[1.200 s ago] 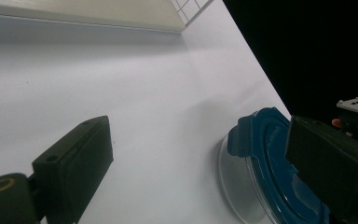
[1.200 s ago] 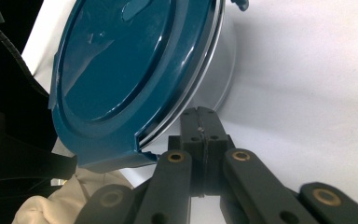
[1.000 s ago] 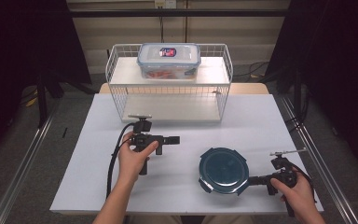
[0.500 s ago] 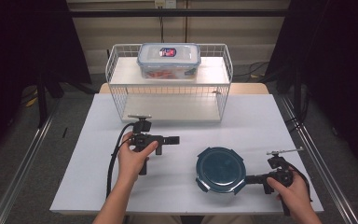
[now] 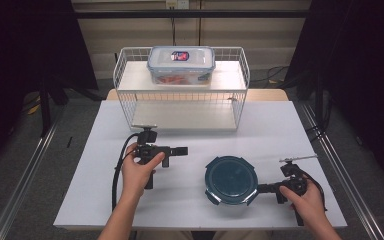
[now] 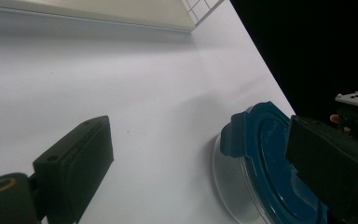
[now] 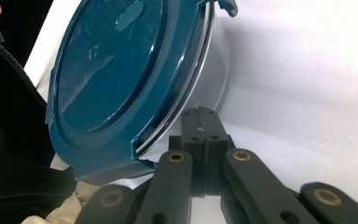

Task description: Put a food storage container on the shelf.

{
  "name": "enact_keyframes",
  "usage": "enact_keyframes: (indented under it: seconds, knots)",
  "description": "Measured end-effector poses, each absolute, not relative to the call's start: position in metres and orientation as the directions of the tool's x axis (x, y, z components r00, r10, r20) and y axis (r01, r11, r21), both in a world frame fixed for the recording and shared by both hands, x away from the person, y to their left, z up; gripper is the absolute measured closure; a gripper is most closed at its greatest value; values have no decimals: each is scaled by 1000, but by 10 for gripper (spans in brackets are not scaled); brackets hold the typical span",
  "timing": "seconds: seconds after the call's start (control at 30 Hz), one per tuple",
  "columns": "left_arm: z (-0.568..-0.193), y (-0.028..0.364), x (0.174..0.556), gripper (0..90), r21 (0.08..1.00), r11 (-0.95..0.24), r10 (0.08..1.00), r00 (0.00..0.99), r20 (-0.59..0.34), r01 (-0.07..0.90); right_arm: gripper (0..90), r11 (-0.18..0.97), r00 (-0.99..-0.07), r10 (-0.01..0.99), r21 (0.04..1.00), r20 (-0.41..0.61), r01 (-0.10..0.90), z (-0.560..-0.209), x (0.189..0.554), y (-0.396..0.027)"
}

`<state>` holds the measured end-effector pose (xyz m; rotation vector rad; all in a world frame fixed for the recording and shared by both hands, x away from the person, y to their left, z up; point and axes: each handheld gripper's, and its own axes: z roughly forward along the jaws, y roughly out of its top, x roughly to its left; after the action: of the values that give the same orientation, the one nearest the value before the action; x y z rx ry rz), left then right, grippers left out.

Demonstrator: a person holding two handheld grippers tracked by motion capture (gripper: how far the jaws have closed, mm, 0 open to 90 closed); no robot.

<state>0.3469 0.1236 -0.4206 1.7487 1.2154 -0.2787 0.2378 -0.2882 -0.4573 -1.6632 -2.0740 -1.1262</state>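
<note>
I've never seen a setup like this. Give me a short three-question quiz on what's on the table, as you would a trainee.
1. True or false: the right gripper has its jaws spread wide apart.
2. What stands on the top shelf of the wire rack? A) a clear lidded box B) a mug C) a book
3. Fill in: the round container near the right gripper has a ____ coloured lid.

Key
1. False: in the right gripper view the jaws are pressed together, empty, their tips at the container's rim.
2. A, the clear lidded box.
3. Dark blue. The left gripper, jaws open, points toward the container.
</note>
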Motion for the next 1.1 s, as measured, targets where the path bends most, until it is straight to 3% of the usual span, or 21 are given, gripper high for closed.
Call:
enact_keyframes:
  seconds: [1.1]
  knots:
    - [-419,120,351,84,567,-47,591,481,-648,822,900,72,-333,701,401,631,913,-453,224,-286]
